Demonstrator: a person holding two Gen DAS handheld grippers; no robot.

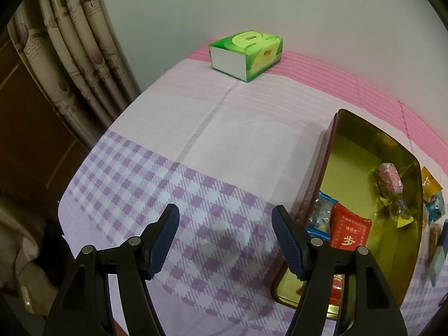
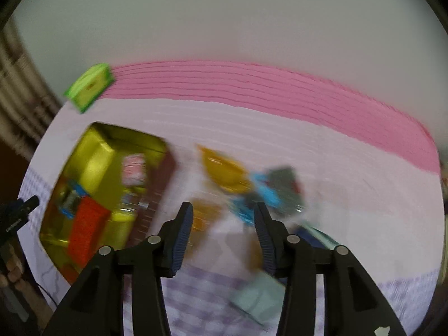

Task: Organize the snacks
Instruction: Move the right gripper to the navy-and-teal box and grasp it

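Observation:
A gold-lined tin (image 1: 330,151) lies open on the cloth-covered table. It holds a red packet (image 1: 350,232), a blue packet (image 1: 322,215) and a pink wrapped sweet (image 1: 389,180). My left gripper (image 1: 225,221) hangs open over the purple check cloth just left of the tin, with nothing between its fingers. The right wrist view is blurred. There my right gripper (image 2: 222,215) is open above loose snacks lying right of the tin (image 2: 92,154): an orange packet (image 2: 224,173), a blue packet (image 2: 266,193) and a pale teal packet (image 2: 257,296). Nothing is gripped.
A green tissue pack (image 1: 246,53) sits at the far edge of the table near the wall. A curtain (image 1: 70,42) hangs to the left, past the table's edge. More loose snacks (image 1: 432,193) lie beyond the tin's right wall.

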